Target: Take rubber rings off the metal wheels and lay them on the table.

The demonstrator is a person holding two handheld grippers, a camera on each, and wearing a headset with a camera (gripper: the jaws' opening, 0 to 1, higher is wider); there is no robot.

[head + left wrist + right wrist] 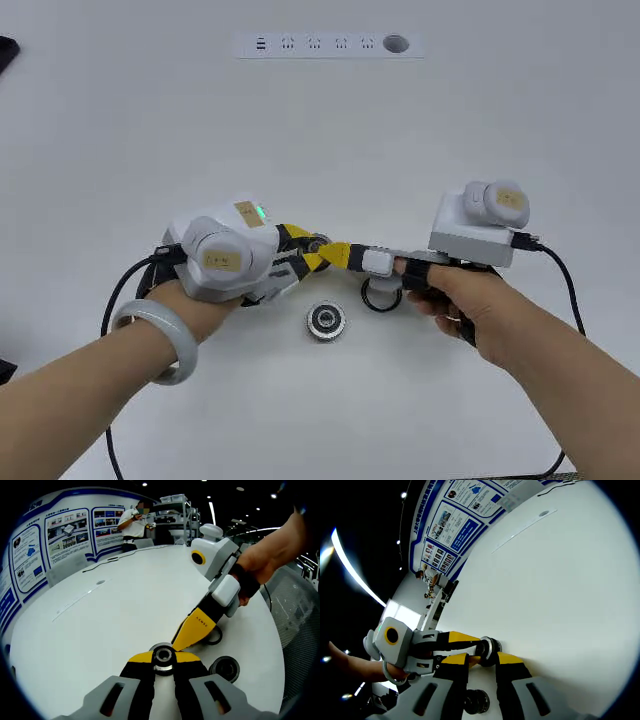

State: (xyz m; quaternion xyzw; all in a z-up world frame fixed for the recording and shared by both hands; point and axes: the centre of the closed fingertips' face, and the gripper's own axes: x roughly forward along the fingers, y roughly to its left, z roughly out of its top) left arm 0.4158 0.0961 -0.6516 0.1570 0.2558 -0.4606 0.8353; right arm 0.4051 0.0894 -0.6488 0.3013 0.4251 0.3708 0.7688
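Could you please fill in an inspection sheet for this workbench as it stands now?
Surface: white table.
Job's things: held wheel between the tongs; loose wheel lying on the table; rubber ring lying beside it.
Clutter: power strip at the far edge.
Grippers: left tongs shut on the held wheel; right tongs at that wheel's rim, grip unclear.
Cables: black cable behind the left tongs, another behind the right.
Surroundings: wall posters; a person beyond the table.
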